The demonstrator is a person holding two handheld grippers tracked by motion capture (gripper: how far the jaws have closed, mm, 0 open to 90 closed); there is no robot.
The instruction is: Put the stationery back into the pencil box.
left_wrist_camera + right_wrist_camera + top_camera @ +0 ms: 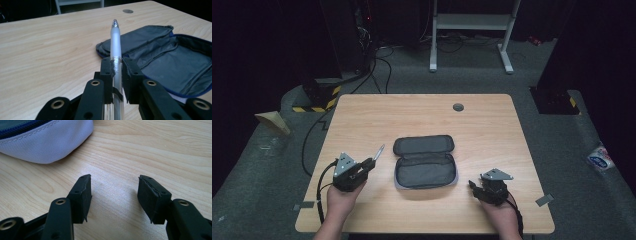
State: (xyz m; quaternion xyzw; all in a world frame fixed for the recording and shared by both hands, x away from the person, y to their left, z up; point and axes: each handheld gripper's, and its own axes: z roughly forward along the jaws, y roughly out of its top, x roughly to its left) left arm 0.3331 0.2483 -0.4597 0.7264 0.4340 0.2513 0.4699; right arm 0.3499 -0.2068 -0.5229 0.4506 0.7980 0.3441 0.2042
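**Pen in left gripper, open pouch waiting: carry-to-pouch step**

Left side: the left gripper [371, 163] is clenched on a pen [378, 151]. In the left gripper view the two pads pinch the clear barrel low down, and the frosted upper part with its silvery tip [115, 23] sticks out well past the jaws, pointing forward and toward the pouch. The pen looks lifted off the counter [362, 115], not resting on it. Grip looks centred, barrel straight between the pads.

Middle: the grey pencil pouch [424, 161] lies unzipped near the centre of the counter, flap folded back on the far side, inner cavity facing up. Blue zipper edge [197, 93] is visible along the rim. Nothing visible inside it.

Right side: the right gripper [473, 188] is released, jaws apart with bare wood between them, sitting low just beside the pouch's near right corner [47, 147], not touching it.

Step in hand, as I judge it: the pen is picked and is being carried to the pouch. The next move calls for swinging the pen tip over the open cavity, lowering it so the barrel lies lengthwise inside, then letting go. The right gripper probably needs to pin or hold the pouch edge so it doesn't slide. Risk: the long overhang catching the zipper rim.
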